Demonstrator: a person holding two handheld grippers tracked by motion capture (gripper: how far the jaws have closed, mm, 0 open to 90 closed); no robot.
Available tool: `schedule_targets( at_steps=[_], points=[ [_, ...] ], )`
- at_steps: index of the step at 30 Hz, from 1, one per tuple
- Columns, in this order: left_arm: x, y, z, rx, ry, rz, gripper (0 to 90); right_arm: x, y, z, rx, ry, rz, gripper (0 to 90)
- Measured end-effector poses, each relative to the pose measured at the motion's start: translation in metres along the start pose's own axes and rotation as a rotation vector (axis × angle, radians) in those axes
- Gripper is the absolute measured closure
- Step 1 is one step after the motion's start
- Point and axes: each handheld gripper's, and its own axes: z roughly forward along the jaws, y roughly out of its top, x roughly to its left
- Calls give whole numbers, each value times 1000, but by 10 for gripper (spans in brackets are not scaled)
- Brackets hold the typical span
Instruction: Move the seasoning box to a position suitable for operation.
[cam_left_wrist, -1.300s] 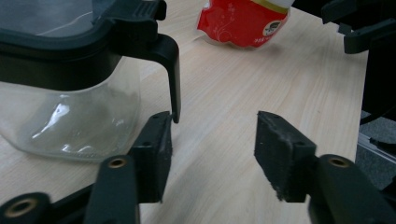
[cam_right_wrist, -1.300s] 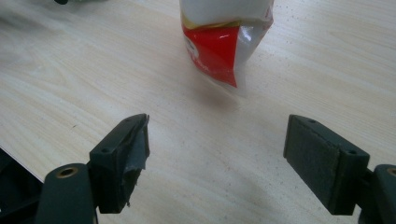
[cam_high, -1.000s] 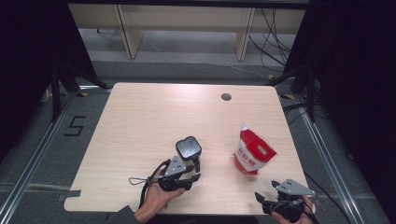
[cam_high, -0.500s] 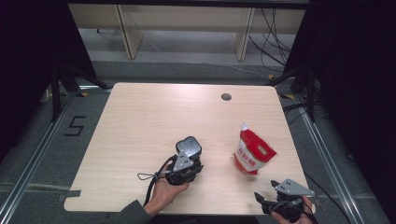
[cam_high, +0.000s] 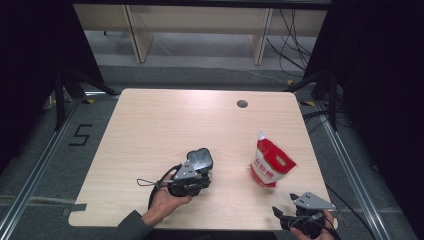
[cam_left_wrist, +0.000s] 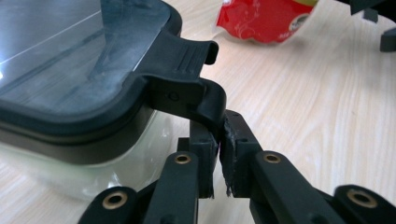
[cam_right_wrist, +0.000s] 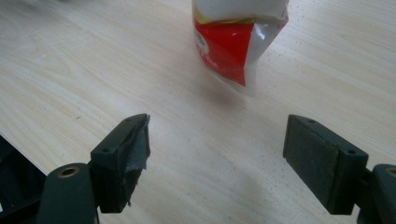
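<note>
On the desk (cam_high: 150, 125), near its front edge: clear container (cam_left_wrist: 70, 154), dark lid (cam_left_wrist: 70, 70); red pouch (cam_high: 270, 165) to its right. Left tongs (cam_left_wrist: 218, 154) have just closed, pinching the lid's latch (cam_left_wrist: 205, 98); likely next, lift the latch free. Right tongs (cam_right_wrist: 217, 158) gape, empty.

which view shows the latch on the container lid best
The left gripper view: the black latch fills mid-frame, its lower tab pinched by the left gripper. In the high view the container is small, latch indistinct. The right gripper view faces the red pouch instead.
</note>
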Motion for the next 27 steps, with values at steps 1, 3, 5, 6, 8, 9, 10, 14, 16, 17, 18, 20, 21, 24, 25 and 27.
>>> schedule_targets(
  at_steps=[1, 3, 5, 6, 8, 9, 10, 14, 16, 17, 18, 20, 21, 24, 25, 27],
  points=[
    [0, 0, 0, 0, 0, 0, 822, -2, 0, 0, -5, -8, -30, 239],
    [2, -3, -7, 23, 2, 20, 817, -2, 0, 1, -1, -5, -20, 239],
    [2, -4, -9, 13, -6, 10, 812, -2, 0, 1, -1, -2, -20, 239],
    [2, -5, -11, 16, 0, 11, 812, -1, 0, 1, -1, 0, -15, 239],
    [7, -8, -18, 17, -2, 26, 801, 0, 0, 1, 14, 8, -9, 239],
    [7, -8, -18, 17, -2, 26, 798, 0, 0, 1, 14, 8, -9, 239],
    [10, -12, -25, 27, 10, 7, 793, 2, 0, 0, 20, 8, 24, 239],
    [14, -17, -35, 22, 27, 1, 777, -1, 0, 1, 7, 0, -26, 239],
    [16, -20, -39, 15, 29, -13, 770, -1, 0, 1, 10, 6, -27, 239],
    [18, -21, -42, 20, 32, -6, 768, 0, 0, 2, 5, 7, -22, 239],
    [19, -23, -44, 15, 37, -6, 764, 0, 0, 2, 2, 9, -27, 239],
    [21, -25, -48, 16, 42, -16, 759, 0, 0, 2, 8, 14, -33, 237],
    [21, -25, -48, 16, 42, -16, 757, 0, 0, 2, 8, 14, -33, 237],
    [23, -27, -52, 17, 61, -24, 751, 0, 0, 2, 5, 6, -33, 237],
    [24, -27, -55, 25, 58, -23, 751, 0, 1, 2, 11, 17, -27, 236],
    [26, -30, -59, 14, 83, -29, 745, 1, 0, 2, 10, 15, -28, 234]
  ],
)
